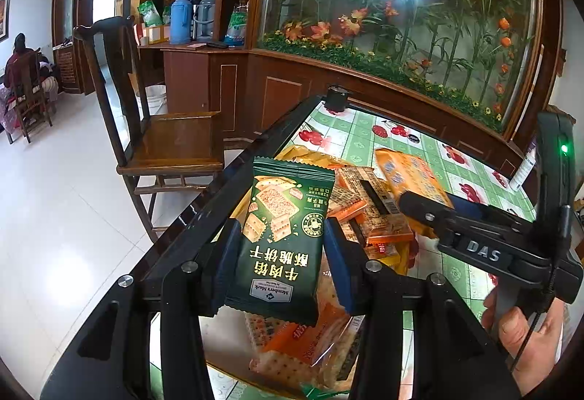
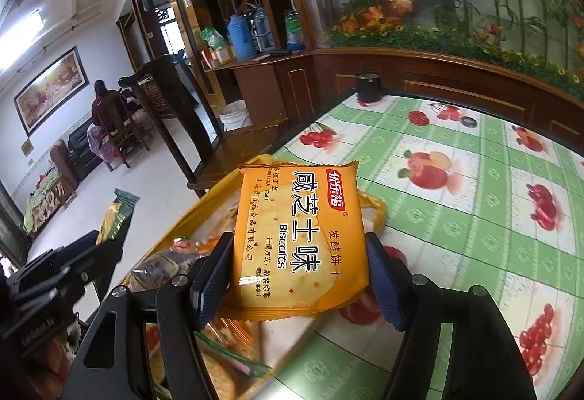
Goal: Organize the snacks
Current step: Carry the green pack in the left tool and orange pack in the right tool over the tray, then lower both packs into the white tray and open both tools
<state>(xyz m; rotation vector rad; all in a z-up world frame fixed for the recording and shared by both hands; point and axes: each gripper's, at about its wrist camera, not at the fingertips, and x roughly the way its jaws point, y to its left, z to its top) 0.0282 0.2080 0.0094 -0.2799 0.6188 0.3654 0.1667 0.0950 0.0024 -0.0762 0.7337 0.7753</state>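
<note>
A bench (image 2: 474, 152) under a green-checked fruit-print cloth fills the right of both views, with a dark wooden chair (image 1: 171, 141) just beside its left edge and a heap of snack packets (image 1: 368, 214) near that same edge. The left gripper (image 1: 281, 250) is clenched on a dark green cracker packet (image 1: 283, 235), held above the heap. The right gripper (image 2: 297, 276) grasps an orange biscuit packet (image 2: 299, 239) by its two sides, lifted over the bench to the right of the green one.
</note>
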